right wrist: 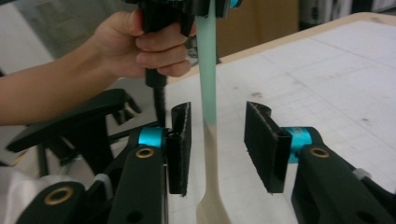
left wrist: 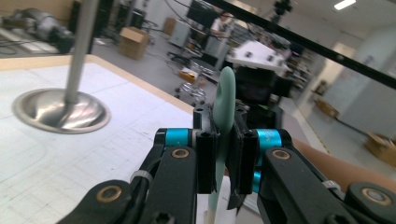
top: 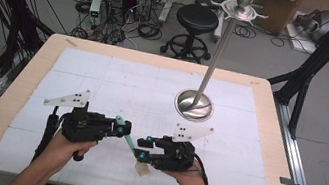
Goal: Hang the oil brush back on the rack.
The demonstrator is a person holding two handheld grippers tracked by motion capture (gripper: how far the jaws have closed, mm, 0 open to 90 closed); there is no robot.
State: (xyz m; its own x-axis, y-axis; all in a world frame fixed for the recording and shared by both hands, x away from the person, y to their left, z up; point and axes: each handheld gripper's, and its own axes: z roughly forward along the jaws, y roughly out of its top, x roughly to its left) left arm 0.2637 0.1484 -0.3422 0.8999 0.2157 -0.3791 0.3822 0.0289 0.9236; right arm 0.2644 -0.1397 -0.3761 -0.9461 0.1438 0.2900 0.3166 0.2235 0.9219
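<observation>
spatula [right wrist: 207, 70] ends cut off by frame edges, far lab [left wrist: 299, 42] blurred

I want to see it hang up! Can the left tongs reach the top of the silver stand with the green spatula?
Probably yes. The left tongs already clamp the spatula, the right tongs stand open around it, and nothing lies between it and the stand.

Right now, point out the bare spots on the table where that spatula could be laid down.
Free: the white mat left of the metal stand base, and the strip right of that base towards the table's edge. Crowded: the near middle, where left tongs grip the spatula and right tongs stand open around it.
</observation>
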